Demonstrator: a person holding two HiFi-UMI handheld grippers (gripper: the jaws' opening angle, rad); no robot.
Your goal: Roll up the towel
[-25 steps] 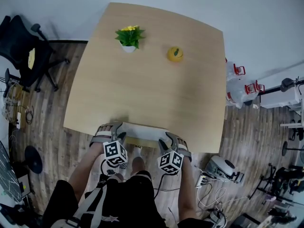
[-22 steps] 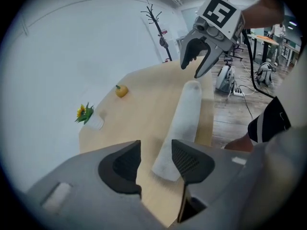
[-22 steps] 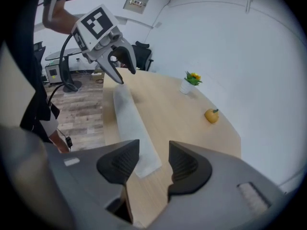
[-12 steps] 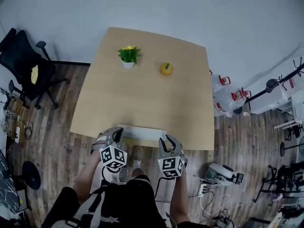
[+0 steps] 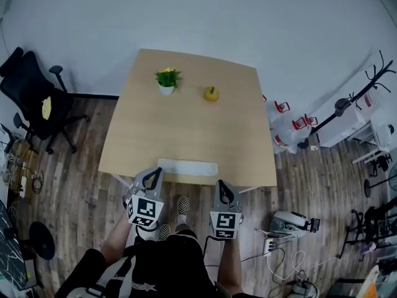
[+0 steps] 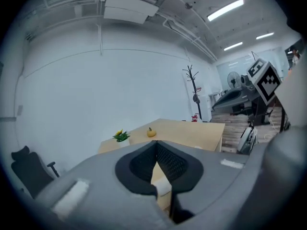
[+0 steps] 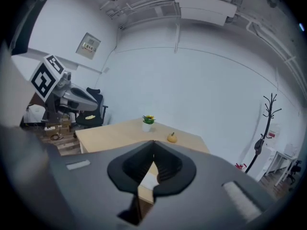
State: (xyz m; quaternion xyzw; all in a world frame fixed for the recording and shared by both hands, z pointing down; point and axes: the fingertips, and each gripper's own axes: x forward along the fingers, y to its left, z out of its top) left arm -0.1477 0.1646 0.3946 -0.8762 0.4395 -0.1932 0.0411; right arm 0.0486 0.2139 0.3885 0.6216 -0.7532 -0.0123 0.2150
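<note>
The white towel (image 5: 187, 167) lies as a long roll along the table's (image 5: 186, 117) near edge. My left gripper (image 5: 152, 174) hovers just off that edge by the roll's left end, shut and empty. My right gripper (image 5: 221, 186) hangs off the edge by the right end; its jaws have just been closing, with nothing between them. In the left gripper view the fingertips (image 6: 156, 143) meet, and a bit of the towel (image 6: 163, 188) shows below them. In the right gripper view the jaws (image 7: 153, 143) are closed too, with the towel (image 7: 147, 180) beyond.
A potted plant (image 5: 165, 79) and a yellow fruit (image 5: 211, 93) stand at the table's far side. A black office chair (image 5: 34, 98) is on the left, a coat rack (image 5: 347, 104) and equipment on the right. My shoes (image 5: 180, 203) are below the table edge.
Both grippers have drawn back from the towel's ends, off the table edge toward me, and their jaws have closed. The towel roll stays put. The head view now sits higher.
</note>
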